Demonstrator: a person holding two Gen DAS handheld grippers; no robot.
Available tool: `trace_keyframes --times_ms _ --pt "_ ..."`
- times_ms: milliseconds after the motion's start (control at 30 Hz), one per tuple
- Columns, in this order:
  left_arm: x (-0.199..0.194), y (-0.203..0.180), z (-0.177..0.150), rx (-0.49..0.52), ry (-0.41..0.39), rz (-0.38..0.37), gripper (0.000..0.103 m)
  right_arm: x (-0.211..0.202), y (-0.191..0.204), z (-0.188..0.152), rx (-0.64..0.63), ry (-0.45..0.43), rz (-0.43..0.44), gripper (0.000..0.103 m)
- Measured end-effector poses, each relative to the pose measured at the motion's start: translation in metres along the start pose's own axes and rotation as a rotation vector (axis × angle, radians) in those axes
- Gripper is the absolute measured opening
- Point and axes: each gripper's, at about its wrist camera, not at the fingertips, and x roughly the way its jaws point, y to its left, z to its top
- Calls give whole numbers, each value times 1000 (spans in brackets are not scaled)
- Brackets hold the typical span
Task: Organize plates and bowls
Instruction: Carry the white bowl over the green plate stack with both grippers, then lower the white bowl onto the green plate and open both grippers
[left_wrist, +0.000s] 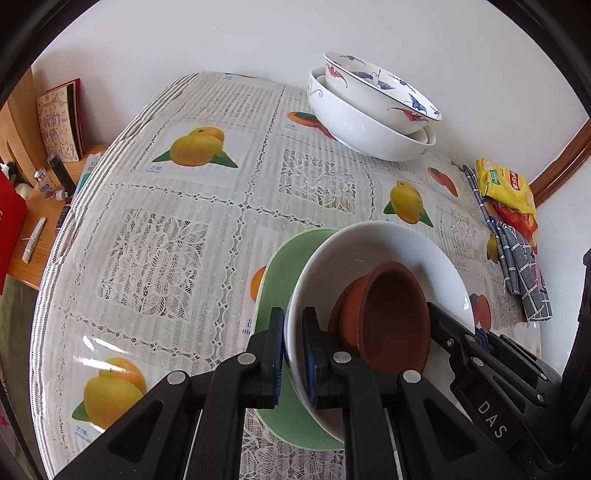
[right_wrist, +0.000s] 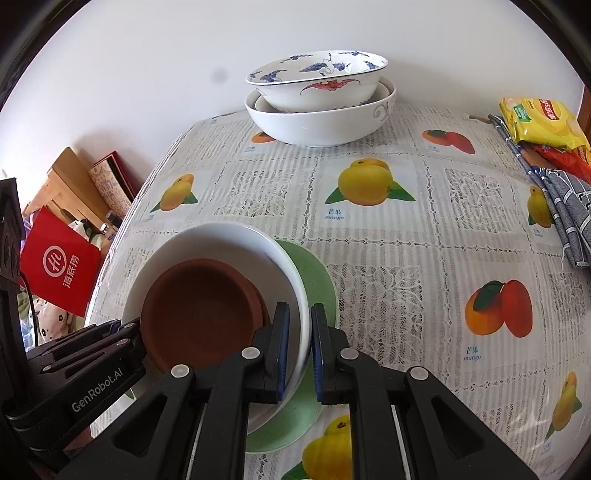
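Note:
A white bowl (left_wrist: 373, 251) sits on a green plate (left_wrist: 291, 258) near the table's front. A brown clay dish (left_wrist: 388, 314) lies inside the white bowl. My left gripper (left_wrist: 293, 328) is shut on the bowl's left rim. My right gripper (right_wrist: 300, 325) is shut on the white bowl's (right_wrist: 221, 243) right rim, with the clay dish (right_wrist: 203, 310) and green plate (right_wrist: 317, 280) beside it. Each gripper shows in the other's view. At the back, a blue-and-red patterned bowl (left_wrist: 380, 92) rests stacked in a large white bowl (left_wrist: 354, 122), also in the right wrist view (right_wrist: 317, 118).
The table (left_wrist: 166, 229) has a lace cloth with fruit pictures. Yellow snack packets (left_wrist: 506, 188) and a grey checked cloth (left_wrist: 521, 273) lie at its right edge. A wooden side table (left_wrist: 33, 236) with books, bottles and a red bag (right_wrist: 62, 269) stands left.

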Motion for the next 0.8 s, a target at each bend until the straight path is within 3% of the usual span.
trace_keyframes --times_ms 300,800 --pt "-3 -5 -2 22 -17 33 11 -7 7 -2 -69 -23 -36 12" --pt "-29 -3 -18 15 -36 6 18 -33 5 -12 -77 -51 -27 17"
